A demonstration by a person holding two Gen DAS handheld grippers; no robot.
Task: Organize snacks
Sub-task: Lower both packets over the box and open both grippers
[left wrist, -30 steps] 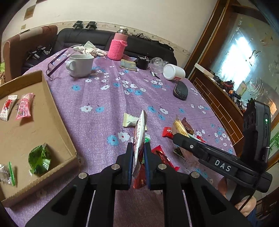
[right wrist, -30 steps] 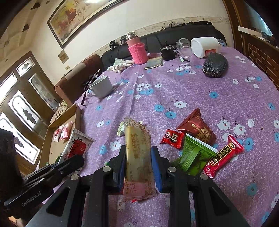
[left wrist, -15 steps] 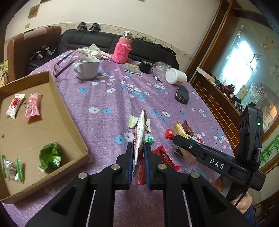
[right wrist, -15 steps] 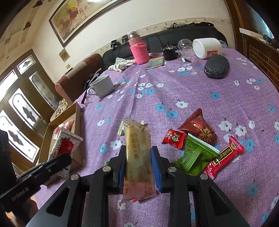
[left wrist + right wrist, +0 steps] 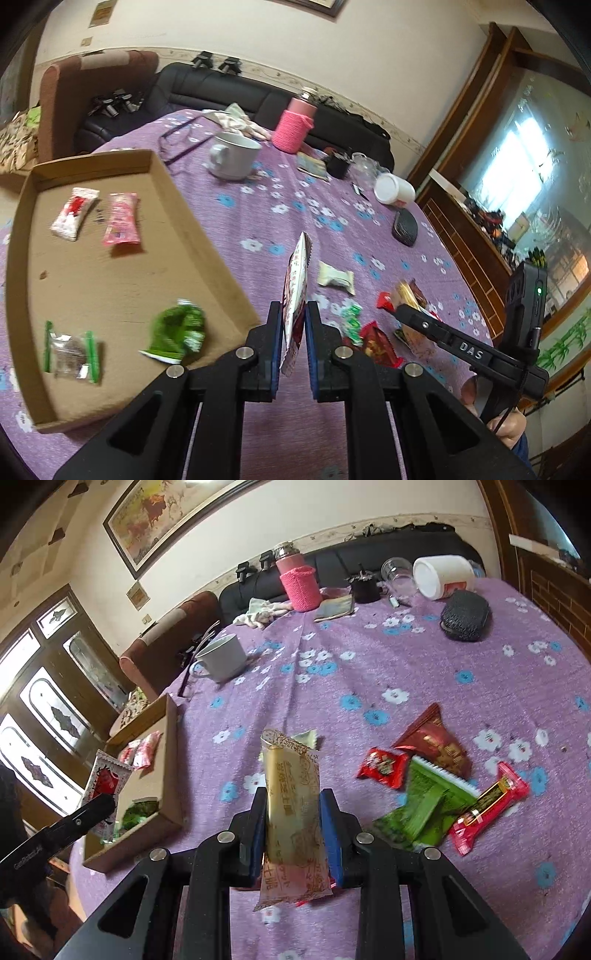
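- The purple cloth (image 5: 258, 221) spreads out ahead of both grippers.
- The cardboard tray (image 5: 207, 236) lies ahead-left of the left gripper (image 5: 294, 325); only the left view shows its whole floor and four snacks.
- The left gripper is clenched on a white-and-red packet (image 5: 295, 291), held edge-on; the right view shows its printed face (image 5: 105, 779) over the tray.
- The right gripper (image 5: 294, 819) grasps a gold bar (image 5: 291, 794) upright.
- Loose snacks (image 5: 428, 805) lie right of it, clearest in the right view.
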